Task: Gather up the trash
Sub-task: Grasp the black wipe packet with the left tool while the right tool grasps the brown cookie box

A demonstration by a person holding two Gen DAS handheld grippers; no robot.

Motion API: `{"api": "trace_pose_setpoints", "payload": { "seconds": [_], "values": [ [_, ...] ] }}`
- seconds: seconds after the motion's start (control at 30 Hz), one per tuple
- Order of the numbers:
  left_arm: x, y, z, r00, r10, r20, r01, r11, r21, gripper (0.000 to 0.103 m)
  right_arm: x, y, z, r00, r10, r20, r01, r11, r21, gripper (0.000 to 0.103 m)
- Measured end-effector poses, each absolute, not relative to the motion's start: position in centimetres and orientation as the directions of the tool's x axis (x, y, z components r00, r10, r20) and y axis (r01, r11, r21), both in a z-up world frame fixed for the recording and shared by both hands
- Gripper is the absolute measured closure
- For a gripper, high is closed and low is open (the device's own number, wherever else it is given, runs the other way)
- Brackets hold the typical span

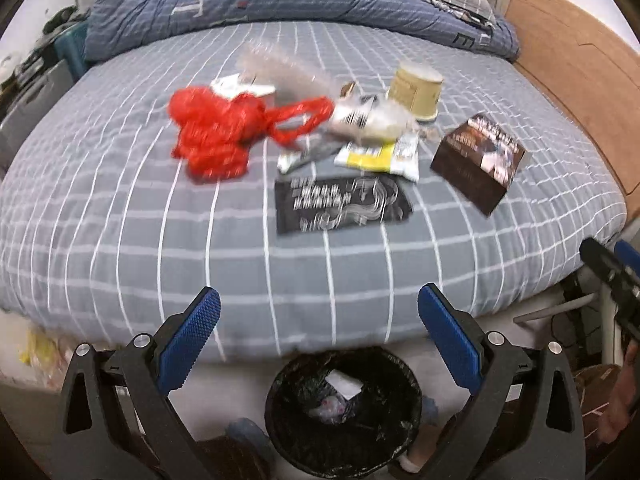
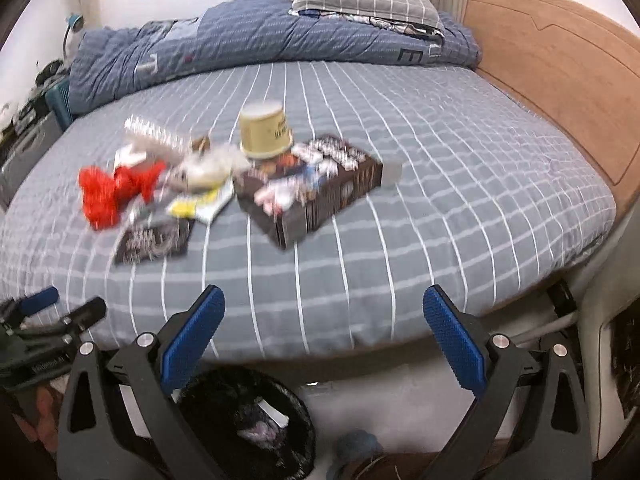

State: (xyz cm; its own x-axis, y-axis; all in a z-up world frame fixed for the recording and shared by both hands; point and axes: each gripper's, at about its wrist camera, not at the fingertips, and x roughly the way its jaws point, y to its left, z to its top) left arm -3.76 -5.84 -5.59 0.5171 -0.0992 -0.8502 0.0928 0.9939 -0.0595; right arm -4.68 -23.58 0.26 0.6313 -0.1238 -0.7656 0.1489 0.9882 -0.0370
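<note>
- Blue bumpy pads line the fingers of the left gripper (image 1: 319, 312); its jaws are spread wide with nothing between them, and they touch nothing.
- The right gripper (image 2: 324, 312) is spread just as wide, holding nothing.
- Just below the left gripper sits a black trash bin (image 1: 343, 408) on the floor at the foot of the bed, with a white scrap and some crumpled bits inside.
- Past both grippers lies the bed (image 1: 120, 220), under a grey sheet with white lines.
- Trash sits in a bunch near the middle of the bed: a red plastic bag (image 1: 216, 132), a flat black packet (image 1: 342, 204) closest to the grippers, a yellow and white wrapper (image 1: 376, 156), a dark brown box (image 1: 478, 162) and a tan paper cup (image 1: 416, 90) turned upside down.
- The pictures are blurry, so the small bits are hard to tell.
- A folded blue quilt (image 2: 240, 40) lies at the far end.
</note>
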Motion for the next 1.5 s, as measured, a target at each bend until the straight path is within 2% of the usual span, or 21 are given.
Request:
{"api": "trace_pose_setpoints", "payload": {
  "seconds": [0.2,0.4,0.6,0.8,0.97,1.23,1.4,1.47,1.5],
  "values": [
    [0.7,-6.5,-4.3,0.466,-0.162,-0.87,0.259,0.965,-0.042,0.007,-0.6,-23.9,2.0,0.612,-0.142,-0.778,0.153,0.986,-0.06,0.007],
    [3.8,-7.6,-4.6,0.378,-0.214,-0.901,0.433,0.901,-0.032,0.007,4.9,-25.0,1.1,0.518,-0.113,-0.848,0.202,0.979,-0.007,0.007],
    [6.3,-9.3,-6.2,0.296,-0.188,-0.936,0.614,0.788,0.036,0.013,10.6,-26.3,-1.2,0.407,-0.017,-0.913,0.307,0.944,0.12,0.008],
    [7.9,-10.2,-8.0,0.244,-0.148,-0.959,0.74,0.667,0.085,0.017,14.7,-27.1,-3.9,0.297,0.026,-0.955,0.415,0.897,0.154,0.007],
    [7.9,-11.3,-9.5,0.228,-0.127,-0.965,0.805,0.583,0.113,0.019,16.7,-27.0,-5.6,0.23,0.025,-0.973,0.46,0.878,0.131,0.007],
    [7.9,-13.3,-11.6,0.238,-0.103,-0.966,0.866,0.472,0.163,0.023,17.4,-26.9,-6.6,0.187,-0.098,-0.977,0.497,0.868,0.008,0.007],
    [8.3,-14.0,-12.0,0.238,-0.103,-0.966,0.881,0.442,0.17,0.024,17.7,-27.1,-6.9,0.171,-0.096,-0.98,0.504,0.864,0.003,0.007],
    [8.6,-14.4,-12.3,0.227,-0.098,-0.969,0.885,0.437,0.163,0.026,17.7,-27.2,-7.1,0.159,-0.088,-0.983,0.514,0.858,0.007,0.007],
    [8.7,-14.6,-12.5,0.213,-0.096,-0.972,0.89,0.431,0.152,0.031,17.7,-27.3,-7.1,0.155,-0.088,-0.984,0.518,0.855,0.006,0.007]
  ]
}}
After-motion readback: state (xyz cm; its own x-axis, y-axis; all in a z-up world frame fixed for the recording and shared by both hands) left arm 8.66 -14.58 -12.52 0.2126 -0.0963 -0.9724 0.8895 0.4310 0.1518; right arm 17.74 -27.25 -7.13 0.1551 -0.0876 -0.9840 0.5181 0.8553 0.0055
